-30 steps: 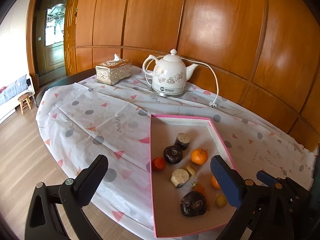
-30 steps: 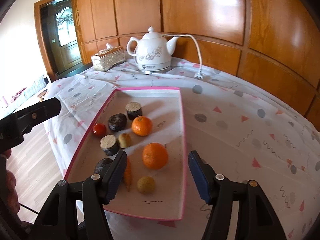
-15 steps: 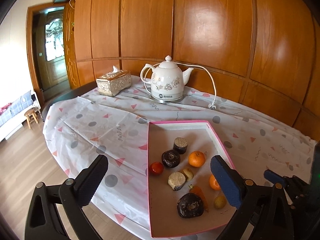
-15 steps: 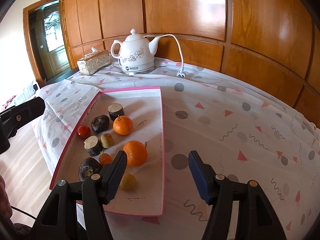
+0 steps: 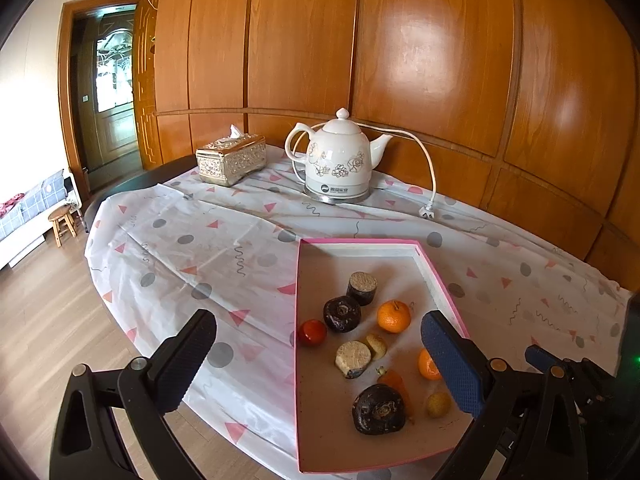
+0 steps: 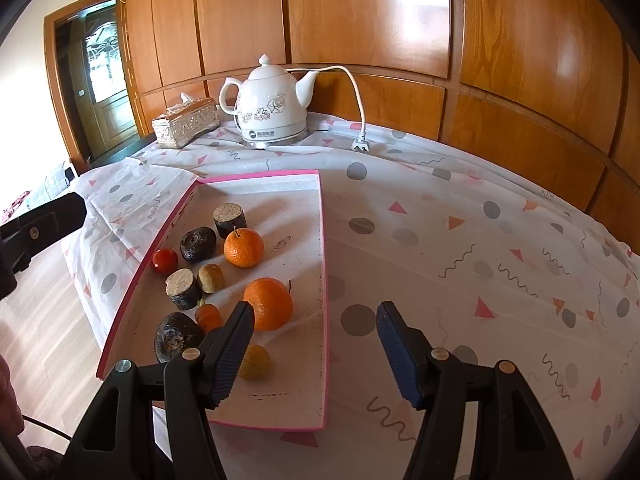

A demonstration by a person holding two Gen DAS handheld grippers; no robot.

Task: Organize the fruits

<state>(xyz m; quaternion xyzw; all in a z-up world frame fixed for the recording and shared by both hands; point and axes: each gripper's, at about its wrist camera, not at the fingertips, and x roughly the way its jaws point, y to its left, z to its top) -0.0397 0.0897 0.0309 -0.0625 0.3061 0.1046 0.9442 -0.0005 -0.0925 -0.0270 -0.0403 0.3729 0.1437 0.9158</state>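
You're holding both grippers above the near edge of the table w/ jaws spread wide and nothing between them: the left gripper [image 5: 316, 354] is hanging over the left rim of the pink-edged tray [image 6: 324, 248], the right gripper [image 6: 314, 338] over its near right corner. All the fruit is sitting inside that tray, on the patterned tablecloth [image 6: 460, 240]. From the right wrist view, the large orange [image 6: 269, 303] is lying just ahead of your right gripper's left finger, w/ a smaller orange [image 6: 243, 247] farther back toward the middle. A small yellowish fruit [image 6: 256, 361] is resting nearest you, partly hidden behind that finger. A small orange fruit w/ a stem [image 6: 208, 316] is sitting beside a dark round piece [image 6: 176, 336], close enough that I can't tell if they're touching. Along the left side you're seeing a red tomato-like fruit [image 6: 165, 260], a 2nd dark piece [image 6: 198, 243], two cut cylindrical chunks [image 6: 183, 283] and a kiwi-coloured fruit [image 6: 211, 277]. At the back, a white kettle [image 5: 338, 160] and a tissue box [image 5: 231, 159] are standing by the wood-panel wall [image 5: 432, 48].
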